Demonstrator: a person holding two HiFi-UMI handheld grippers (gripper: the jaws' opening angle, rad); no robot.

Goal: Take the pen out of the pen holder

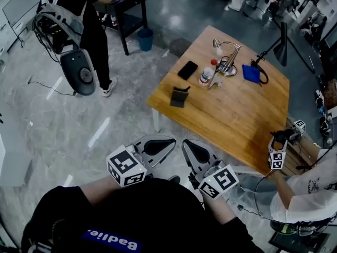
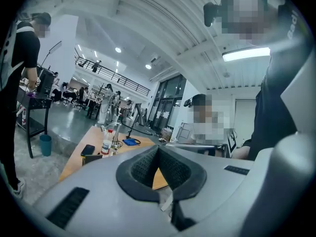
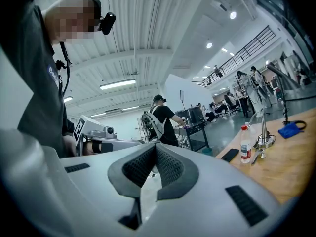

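A wooden table (image 1: pixel 237 120) fills the far right of the floor, and both grippers hang well short of its near edge, close to the person's chest: the left gripper (image 1: pixel 171 142) and the right gripper (image 1: pixel 186 144) side by side, each with its jaws clenched together on nothing. Near the table's left corner sits the small dark pen holder (image 1: pixel 179 97), well apart from both grippers, with a phone (image 1: pixel 187 70) beyond it and a bottle (image 1: pixel 207 74) just right of the phone; the pen itself is too small to make out.
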